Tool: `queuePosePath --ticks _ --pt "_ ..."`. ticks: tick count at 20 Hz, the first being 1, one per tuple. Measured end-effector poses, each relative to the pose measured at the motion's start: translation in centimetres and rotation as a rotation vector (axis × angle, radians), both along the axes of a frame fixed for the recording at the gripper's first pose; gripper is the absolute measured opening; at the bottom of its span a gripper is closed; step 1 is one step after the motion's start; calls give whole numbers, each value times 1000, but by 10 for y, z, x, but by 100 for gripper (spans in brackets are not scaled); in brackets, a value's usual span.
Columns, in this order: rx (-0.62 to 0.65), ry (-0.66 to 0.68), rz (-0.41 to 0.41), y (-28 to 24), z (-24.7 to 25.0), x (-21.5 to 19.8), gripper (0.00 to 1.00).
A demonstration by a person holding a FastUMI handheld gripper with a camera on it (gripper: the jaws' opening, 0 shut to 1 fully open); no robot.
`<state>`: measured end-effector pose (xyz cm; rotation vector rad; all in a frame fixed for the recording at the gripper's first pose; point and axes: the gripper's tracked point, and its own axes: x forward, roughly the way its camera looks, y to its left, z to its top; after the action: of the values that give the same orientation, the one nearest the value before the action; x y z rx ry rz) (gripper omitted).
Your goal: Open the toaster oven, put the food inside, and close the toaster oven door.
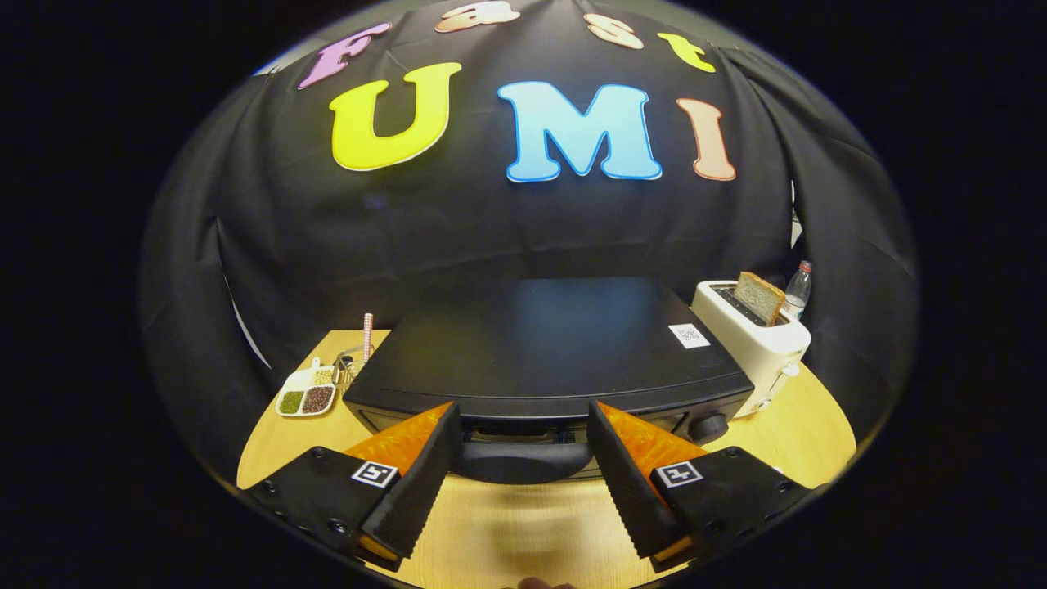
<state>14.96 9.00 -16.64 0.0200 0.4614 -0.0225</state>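
A black toaster oven (540, 343) stands on the wooden table (523, 532), seen from above and in front. Its door is shut, and its dark bar handle (523, 462) runs along the door's top edge. My gripper (523, 438) is open, with one finger on each side of the handle and the tips level with the oven's front edge. The fingers (425, 474) are apart from the handle and nothing is held between them.
A white slot toaster (757, 343) with a slice of bread (761, 296) standing in it is to the right of the oven, with a plastic bottle (797, 288) behind it. Left of the oven sit a divided white dish of grains (307, 397) and a striped straw (368, 335).
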Motion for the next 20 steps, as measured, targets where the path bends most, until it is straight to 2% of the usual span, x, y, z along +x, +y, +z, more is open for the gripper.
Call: queuePosePath --ticks 3,6,11,14,20 --pt "-18 4 -5 1 -5 2 96" --pt "-65 5 12 2 -8 -1 99" --pt "-35 63 19 3 -7 -6 99" --pt "-20 122 31 5 -15 -25 99" --pt "-6 138 40 5 -23 -47 98"
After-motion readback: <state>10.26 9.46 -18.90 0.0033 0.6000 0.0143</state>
